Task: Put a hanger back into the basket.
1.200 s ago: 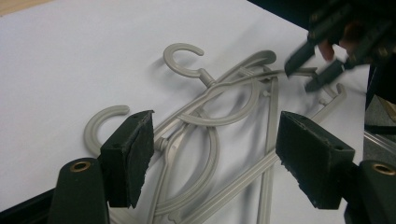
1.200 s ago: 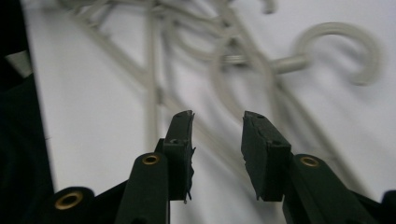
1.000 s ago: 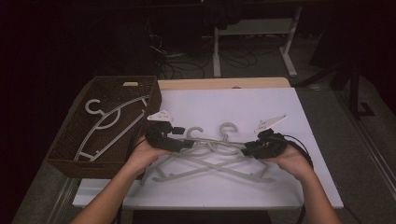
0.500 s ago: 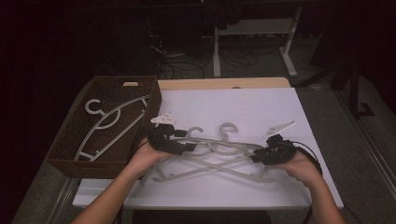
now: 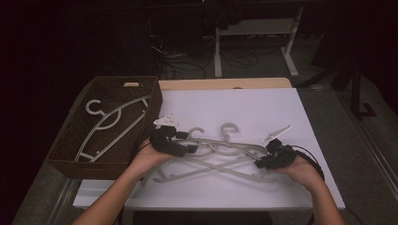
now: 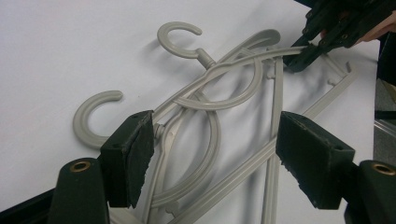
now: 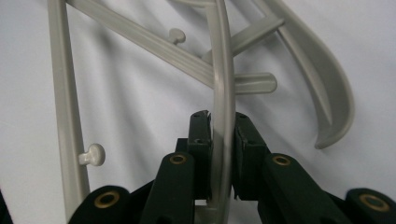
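1. High view: a white bench (image 5: 244, 112) carries a tangle of grey hangers (image 5: 220, 154) near its front edge, their two hooks pointing toward the far edge. A brown wicker basket (image 5: 70, 157) sits against the left edge of the bench, and two more grey basket hangers (image 5: 112, 124) lie inside it, hooks toward its far wall. The left gripper (image 5: 190, 149) lies over the left end of the tangle, just beside the basket's right wall. The right gripper (image 5: 259, 164) is at the right end of the tangle, toward the front right corner. A white desk frame (image 5: 256, 33) and loose cables stand on the dark floor beyond the far edge.

2. Left gripper view: the jaws stand wide apart, one at each side of the crossed hangers, gripping nothing. Bars and curved shoulders of the pile lie between them on the bench. Farther off, the right gripper pinches a thin hanger arm (image 6: 271, 52) at the upper right.

3. Right gripper view: the jaws are closed tight on that thin hanger arm, which runs upright between the pads. Other bars, a curved shoulder end and small pegs lie crossed around it on the white surface.
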Demonstrator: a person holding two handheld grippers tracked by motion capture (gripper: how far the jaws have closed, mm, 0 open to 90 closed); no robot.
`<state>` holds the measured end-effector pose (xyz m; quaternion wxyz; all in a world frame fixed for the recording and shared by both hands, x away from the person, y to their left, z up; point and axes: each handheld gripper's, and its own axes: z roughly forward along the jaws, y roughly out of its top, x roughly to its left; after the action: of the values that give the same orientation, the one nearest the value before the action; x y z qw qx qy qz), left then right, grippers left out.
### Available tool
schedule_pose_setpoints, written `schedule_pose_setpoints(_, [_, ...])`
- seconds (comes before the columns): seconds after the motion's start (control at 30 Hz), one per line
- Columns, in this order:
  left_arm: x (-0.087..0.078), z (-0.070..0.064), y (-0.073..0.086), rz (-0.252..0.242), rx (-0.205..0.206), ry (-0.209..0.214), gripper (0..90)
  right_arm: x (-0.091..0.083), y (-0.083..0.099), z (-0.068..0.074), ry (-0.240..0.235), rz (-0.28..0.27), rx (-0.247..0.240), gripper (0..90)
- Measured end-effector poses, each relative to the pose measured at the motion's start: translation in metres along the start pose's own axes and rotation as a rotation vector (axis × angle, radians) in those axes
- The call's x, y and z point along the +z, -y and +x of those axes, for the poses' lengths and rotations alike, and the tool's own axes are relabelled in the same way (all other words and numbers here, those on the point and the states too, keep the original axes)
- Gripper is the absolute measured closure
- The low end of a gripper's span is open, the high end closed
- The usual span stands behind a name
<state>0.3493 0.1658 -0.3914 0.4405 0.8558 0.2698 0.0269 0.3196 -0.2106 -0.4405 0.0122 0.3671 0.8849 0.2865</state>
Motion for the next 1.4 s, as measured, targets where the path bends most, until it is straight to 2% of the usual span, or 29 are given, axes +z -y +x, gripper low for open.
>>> schedule_pose_setpoints(0.1, [0.000,0.000,-0.001,-0.001,0.005,-0.002,27.9,-0.007,-0.001,0.001,0.011,-0.030,-0.015,79.6])
schedule_pose_setpoints(0.17, [0.001,0.000,-0.002,-0.003,0.010,-0.009,27.9,-0.012,-0.002,0.001,0.019,-0.069,-0.027,80.8])
schedule_pose_setpoints(0.23, [0.002,0.000,-0.005,-0.002,0.018,-0.017,27.9,-0.018,-0.003,0.002,-0.002,-0.109,-0.046,81.0])
schedule_pose_setpoints(0.33, [0.005,0.000,-0.008,0.006,0.040,-0.035,27.9,-0.024,-0.005,0.005,-0.004,-0.128,-0.072,81.0])
schedule_pose_setpoints(0.47, [0.014,0.000,-0.009,0.046,0.080,-0.058,28.4,-0.028,-0.005,0.005,-0.017,-0.145,-0.080,81.0])
schedule_pose_setpoints(0.6, [0.031,0.003,-0.006,0.119,0.132,-0.066,30.6,-0.030,-0.005,0.005,-0.029,-0.158,-0.093,81.0])
schedule_pose_setpoints(0.77, [0.048,0.009,-0.001,0.189,0.176,-0.078,38.3,-0.031,-0.006,0.006,-0.033,-0.161,-0.097,80.9])
schedule_pose_setpoints(0.87, [0.053,0.009,0.001,0.211,0.201,-0.082,45.5,-0.031,-0.006,0.005,-0.037,-0.164,-0.096,80.9])
schedule_pose_setpoints(1.2, [0.063,0.008,-0.004,0.219,0.275,-0.050,67.5,-0.033,-0.006,0.005,-0.047,-0.180,-0.102,80.8])
schedule_pose_setpoints(1.27, [0.064,0.007,-0.005,0.222,0.287,-0.054,71.4,-0.033,-0.006,0.005,-0.049,-0.178,-0.099,80.8])
schedule_pose_setpoints(1.4, [0.065,0.006,-0.006,0.224,0.320,-0.052,73.6,-0.033,-0.005,0.004,-0.050,-0.176,-0.095,80.8])
